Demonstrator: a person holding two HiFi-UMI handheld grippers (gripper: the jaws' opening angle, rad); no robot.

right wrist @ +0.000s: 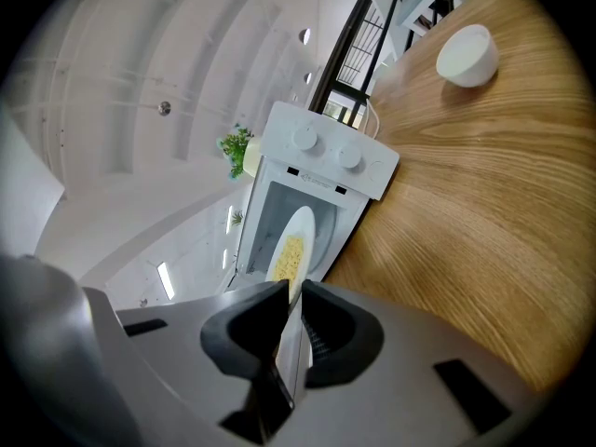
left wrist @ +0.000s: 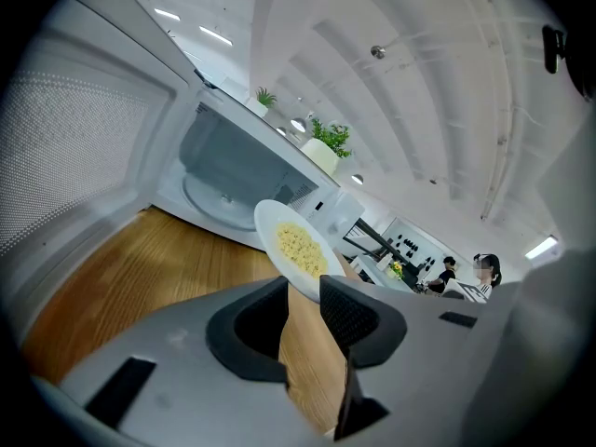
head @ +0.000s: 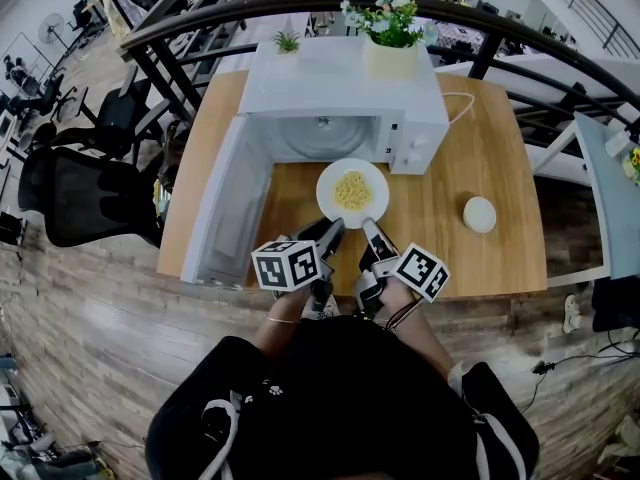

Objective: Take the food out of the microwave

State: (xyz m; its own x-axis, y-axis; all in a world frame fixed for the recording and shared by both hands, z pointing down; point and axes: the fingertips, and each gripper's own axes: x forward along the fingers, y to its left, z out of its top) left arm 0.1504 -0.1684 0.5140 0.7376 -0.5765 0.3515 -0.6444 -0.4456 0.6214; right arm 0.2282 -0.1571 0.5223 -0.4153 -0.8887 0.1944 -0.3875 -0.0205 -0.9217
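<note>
At frame centre, left gripper (head: pixel 334 228) and right gripper (head: pixel 372 228) pinch the plate (head: pixel 329 194) by its near rim; any tilt could spill its noodles (head: pixel 352 190).

A white bowl (head: pixel 480 214) sits on the wooden table (head: pixel 505 148); black office chairs (head: pixel 80 193) stand left; a railing (head: pixel 270 4) curves behind.

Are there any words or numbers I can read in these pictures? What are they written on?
No words or numbers can be read anywhere.
On the microwave, by its knobs: tiny marks, too small and blurred to read.
On the marker cubes: black-and-white square patterns, not letters.
</note>
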